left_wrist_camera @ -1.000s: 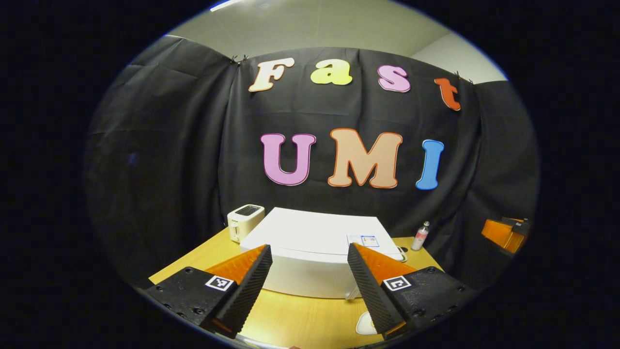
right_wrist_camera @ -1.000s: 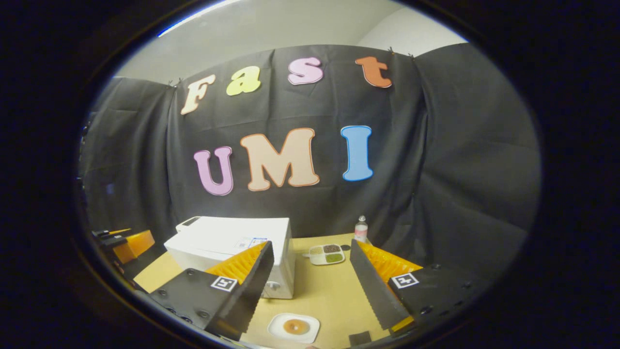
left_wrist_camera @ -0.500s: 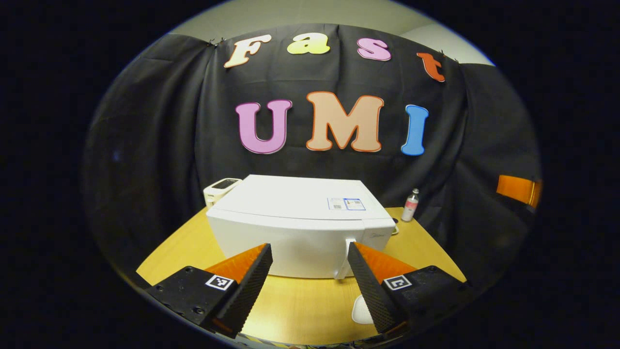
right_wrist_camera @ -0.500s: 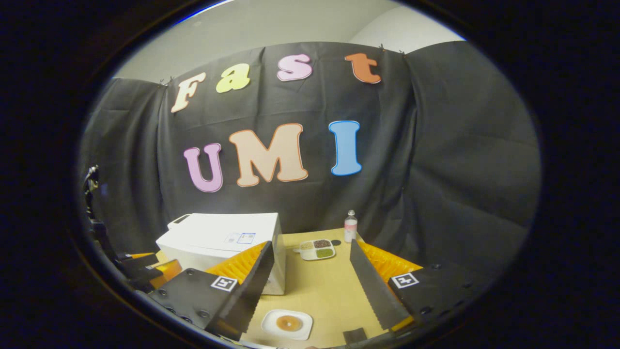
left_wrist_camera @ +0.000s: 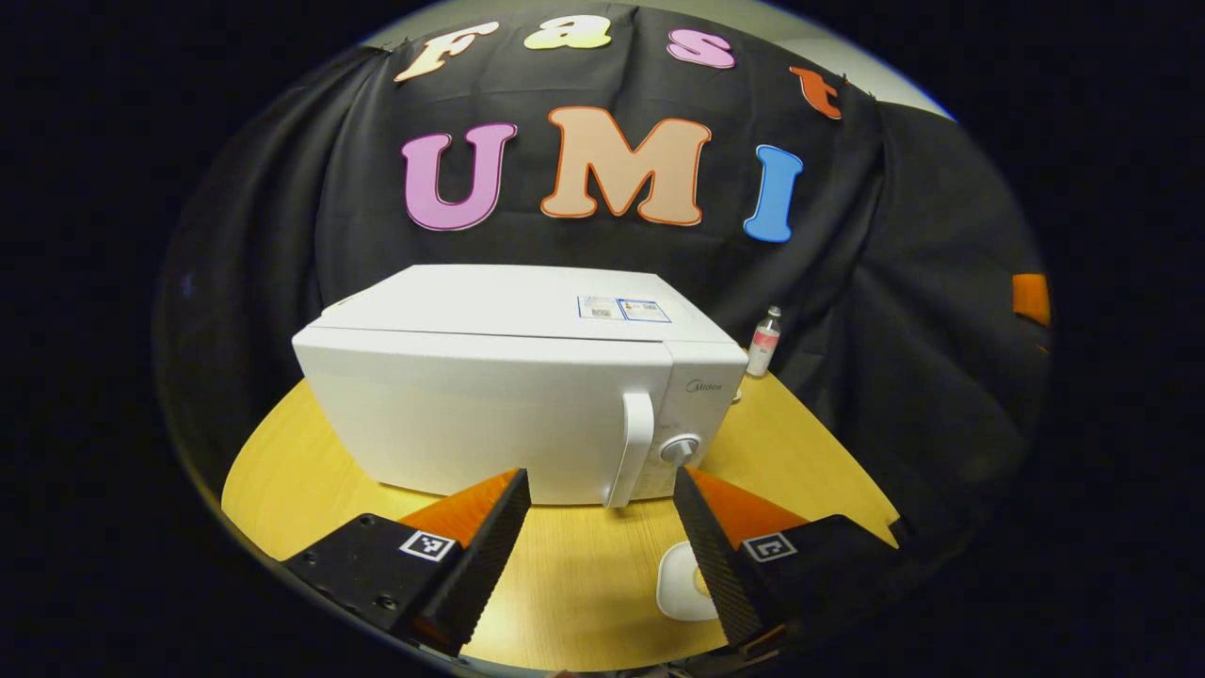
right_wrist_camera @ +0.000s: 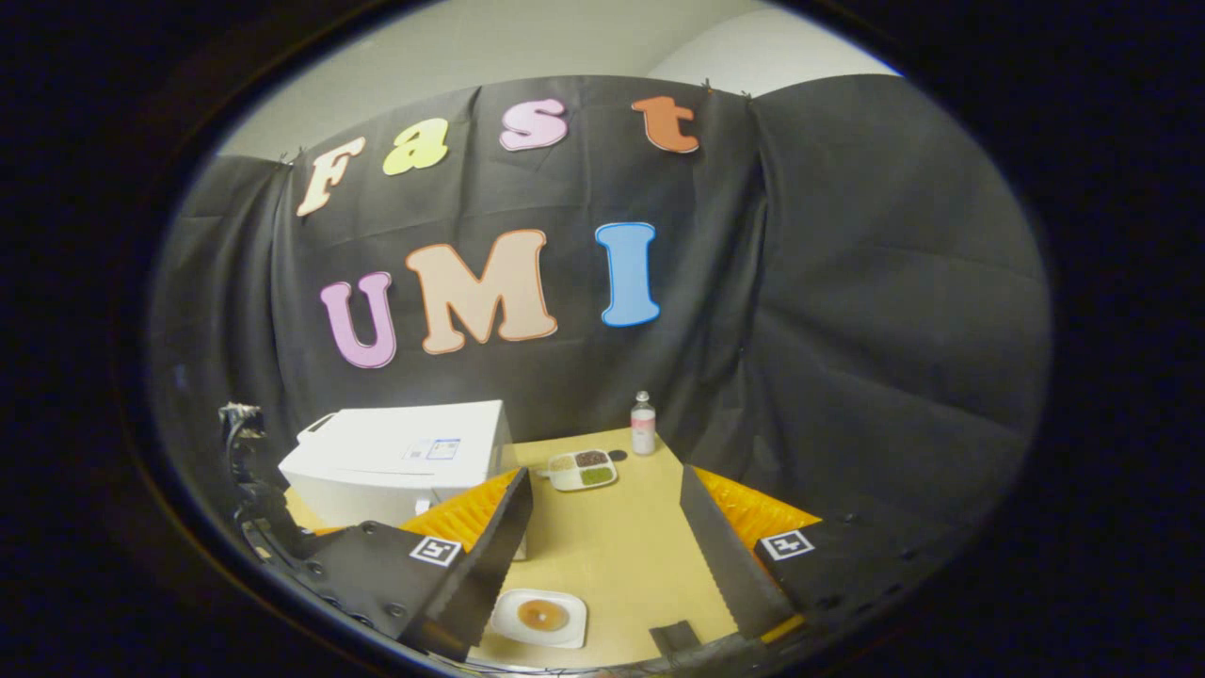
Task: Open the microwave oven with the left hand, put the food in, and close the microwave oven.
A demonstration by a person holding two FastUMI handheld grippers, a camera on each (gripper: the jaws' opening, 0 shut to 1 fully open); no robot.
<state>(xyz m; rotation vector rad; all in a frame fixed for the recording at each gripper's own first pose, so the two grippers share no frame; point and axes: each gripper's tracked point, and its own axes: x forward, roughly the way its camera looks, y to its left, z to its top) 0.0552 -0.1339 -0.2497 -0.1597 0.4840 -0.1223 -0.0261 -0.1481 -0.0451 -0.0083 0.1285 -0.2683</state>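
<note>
A white microwave oven stands shut on the wooden table, its vertical door handle just left of a round knob. My left gripper hangs open a short way in front of the handle, nothing between its fingers. A white plate peeks out beside the right finger. In the right gripper view the microwave oven is at the left and a white square plate with a brown round food lies near the front. My right gripper is open above the plate.
A small bottle stands at the back right of the table. A divided dish with dark and green fillings sits behind the microwave's right side, near the bottle. A dark small object lies at the front edge.
My left gripper has dropped and closed in on the microwave, so its front, handle and knob now show. The right gripper has drifted right and back a little; the toaster has gone from sight.
</note>
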